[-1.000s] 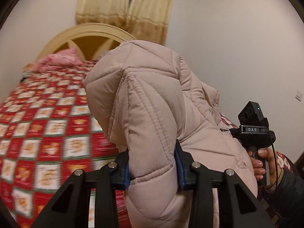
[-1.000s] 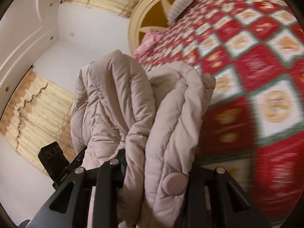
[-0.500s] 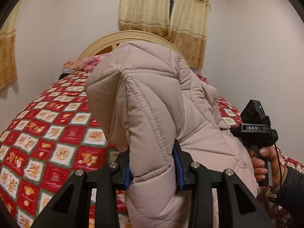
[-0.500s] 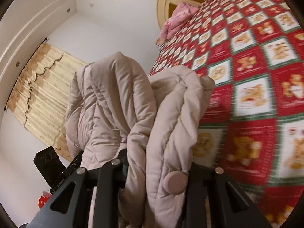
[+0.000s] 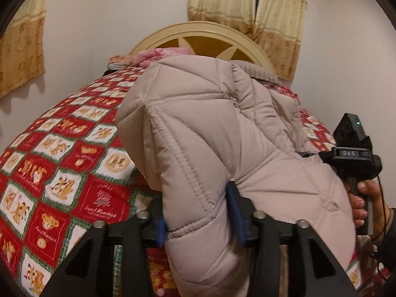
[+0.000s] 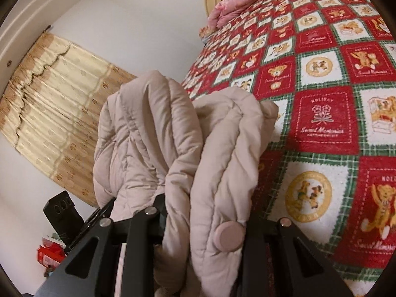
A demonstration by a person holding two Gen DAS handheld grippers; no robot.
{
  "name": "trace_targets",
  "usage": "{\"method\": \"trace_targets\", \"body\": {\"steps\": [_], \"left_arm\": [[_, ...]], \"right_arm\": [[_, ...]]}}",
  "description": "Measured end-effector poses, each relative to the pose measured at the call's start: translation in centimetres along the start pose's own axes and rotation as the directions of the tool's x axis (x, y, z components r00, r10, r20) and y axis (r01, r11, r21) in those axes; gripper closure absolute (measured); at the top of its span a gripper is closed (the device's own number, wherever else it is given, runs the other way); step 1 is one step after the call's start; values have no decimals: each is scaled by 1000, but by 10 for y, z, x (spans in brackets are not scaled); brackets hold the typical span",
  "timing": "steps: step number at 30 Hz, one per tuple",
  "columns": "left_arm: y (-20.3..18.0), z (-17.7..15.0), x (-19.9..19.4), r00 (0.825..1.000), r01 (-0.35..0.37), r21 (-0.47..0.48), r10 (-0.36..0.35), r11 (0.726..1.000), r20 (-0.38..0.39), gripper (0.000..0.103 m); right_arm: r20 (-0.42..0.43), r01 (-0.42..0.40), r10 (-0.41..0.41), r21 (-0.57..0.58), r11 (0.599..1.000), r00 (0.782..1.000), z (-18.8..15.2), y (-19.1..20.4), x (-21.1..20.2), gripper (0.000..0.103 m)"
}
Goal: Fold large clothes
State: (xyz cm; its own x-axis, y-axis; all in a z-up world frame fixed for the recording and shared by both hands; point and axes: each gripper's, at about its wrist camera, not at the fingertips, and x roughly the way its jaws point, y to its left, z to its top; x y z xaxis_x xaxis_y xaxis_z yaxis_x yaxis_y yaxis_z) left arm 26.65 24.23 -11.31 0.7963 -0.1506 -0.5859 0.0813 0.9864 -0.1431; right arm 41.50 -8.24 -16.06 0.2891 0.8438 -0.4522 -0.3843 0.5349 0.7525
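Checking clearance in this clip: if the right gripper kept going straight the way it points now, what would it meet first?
Past the puffer jacket it is clamped on, the right gripper points at the red bear-print bedspread. That bedspread looks like the first contact, though the bunched jacket hides the centre line and depth is unclear.

Warm, fairly dim indoor light is cast from above, perhaps from one ceiling lamp. Soft shadows are thrown beside the curtain [image 5: 21, 49]. Straight lines are bowed by fisheye distortion, corners are vignetted black, and the bedspread [image 5: 61, 173] is slightly motion-blurred.
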Motion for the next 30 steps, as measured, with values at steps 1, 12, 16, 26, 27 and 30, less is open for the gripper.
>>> {"method": "trace_targets", "body": {"steps": [1,12,16,26,27,30], "left_arm": [[1,-2,2,1000,-27,5,27,1000,-2,44],[-4,-7,15,992,-126,32,126,992,4,21],[-5,-9,21,993,-121,2,121,993,-5,16],[-7,-13,32,992,-127,-28,127,991,-20,7],[-7,-14,33,992,-128,-29,127,991,-21,7],[-9,-14,35,991,-130,-27,129,991,-24,6]], "right_arm": [[-5,8,-8,0,1000,1000,-1,1,5,74],[-17,154,-155,-45,987,988,-4,-2,13,68],[-14,210,-212,-69,975,977,-7,-3,11,66],[-16,256,-257,-47,965,966,-10,-13,10,61],[-12,267,-268,-56,962,963,-11,-12,10,61],[-2,295,-296,-71,953,955,-11,-9,11,61]]}}
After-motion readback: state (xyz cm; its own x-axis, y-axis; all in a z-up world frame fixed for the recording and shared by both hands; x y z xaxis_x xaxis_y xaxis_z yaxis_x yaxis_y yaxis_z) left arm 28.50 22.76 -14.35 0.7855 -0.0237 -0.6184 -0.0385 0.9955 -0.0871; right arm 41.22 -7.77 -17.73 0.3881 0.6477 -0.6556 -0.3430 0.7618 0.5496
